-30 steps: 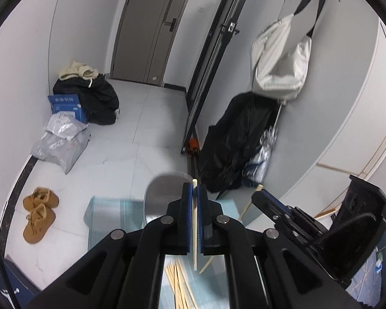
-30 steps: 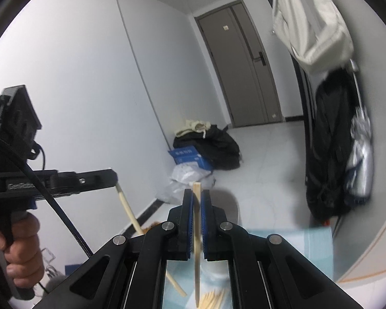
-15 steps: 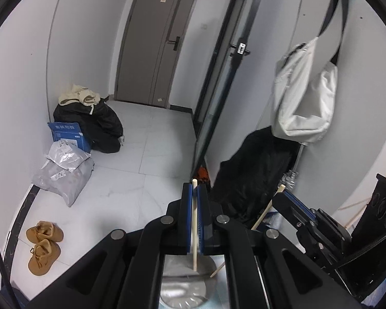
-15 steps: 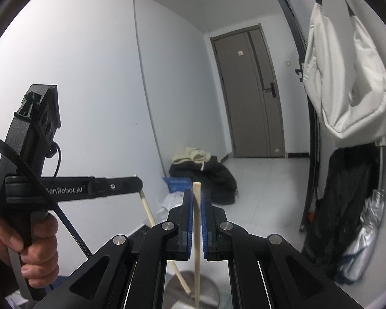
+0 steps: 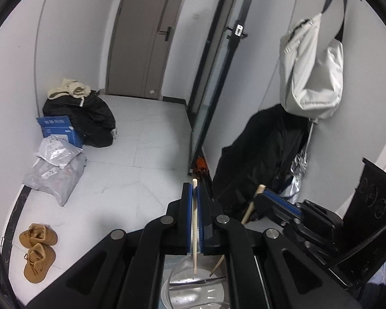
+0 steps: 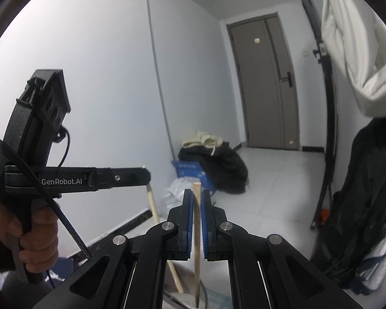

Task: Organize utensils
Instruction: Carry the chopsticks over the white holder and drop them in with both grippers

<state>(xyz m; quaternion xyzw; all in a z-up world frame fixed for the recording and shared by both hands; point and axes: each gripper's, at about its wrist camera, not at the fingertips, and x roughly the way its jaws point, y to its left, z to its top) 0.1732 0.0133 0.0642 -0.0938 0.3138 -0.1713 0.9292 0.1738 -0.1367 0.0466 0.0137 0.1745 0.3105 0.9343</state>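
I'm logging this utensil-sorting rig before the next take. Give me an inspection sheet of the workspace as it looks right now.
Surface: only a sliver of pale blue mat shows; the rest is hidden.
Job's things: perforated steel utensil holder below the left gripper; one pale wooden chopstick in the left gripper, one wooden chopstick in the right gripper, both tips pointing down.
Clutter: nothing seen on the visible surface.
Grippers: both shut on their chopsticks; a hand holds the left handle.
Cables: black cable hangs from the left gripper.
Surroundings: grey door, tan shoes, blue box, hanging white bag, black coat.
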